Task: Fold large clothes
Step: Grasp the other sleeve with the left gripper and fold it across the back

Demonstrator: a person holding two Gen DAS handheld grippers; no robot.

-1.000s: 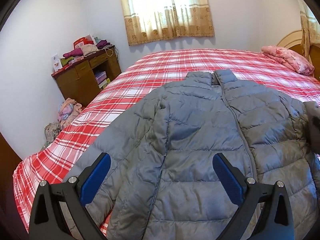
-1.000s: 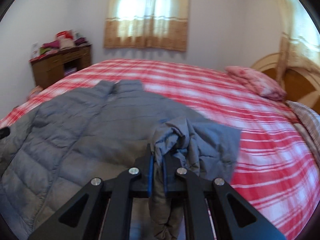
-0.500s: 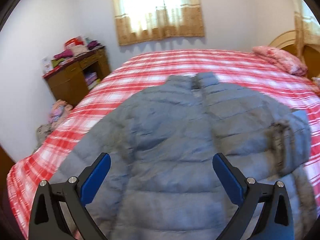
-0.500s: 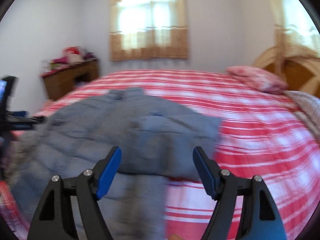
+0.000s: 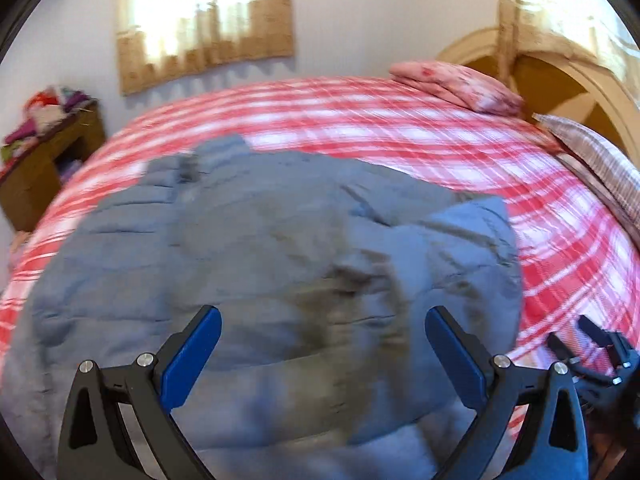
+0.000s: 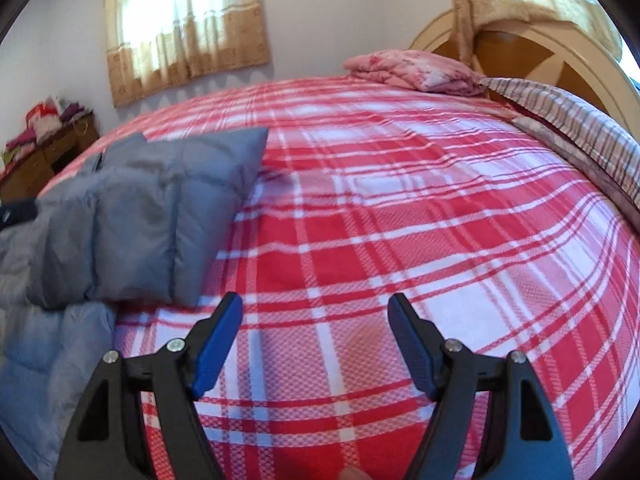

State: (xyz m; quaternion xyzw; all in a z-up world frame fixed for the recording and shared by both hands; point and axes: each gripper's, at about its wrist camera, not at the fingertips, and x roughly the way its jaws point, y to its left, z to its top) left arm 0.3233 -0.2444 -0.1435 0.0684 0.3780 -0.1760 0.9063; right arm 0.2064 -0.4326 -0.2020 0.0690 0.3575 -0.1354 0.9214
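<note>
A grey quilted puffer jacket (image 5: 260, 264) lies spread on the red plaid bed (image 5: 400, 132), collar toward the window. Its right sleeve (image 5: 468, 240) is folded in across the body. My left gripper (image 5: 322, 336) hangs open over the jacket's lower middle, nothing between its blue pads. In the right wrist view the folded sleeve (image 6: 160, 216) lies at the left. My right gripper (image 6: 316, 324) stands open over bare plaid bedspread (image 6: 400, 220), right of the jacket, holding nothing. The right gripper (image 5: 592, 356) also shows at the lower right edge of the left wrist view.
A pink folded quilt (image 6: 416, 70) and a striped pillow (image 6: 568, 116) lie by the wooden headboard (image 6: 540, 52). A wooden cabinet (image 5: 44, 168) piled with clothes stands at the left wall. Curtained window (image 6: 184, 28) behind the bed.
The right gripper let go of the sleeve, which now lies folded on the jacket, and swung right over bare bed. The left gripper swept rightward across the jacket.
</note>
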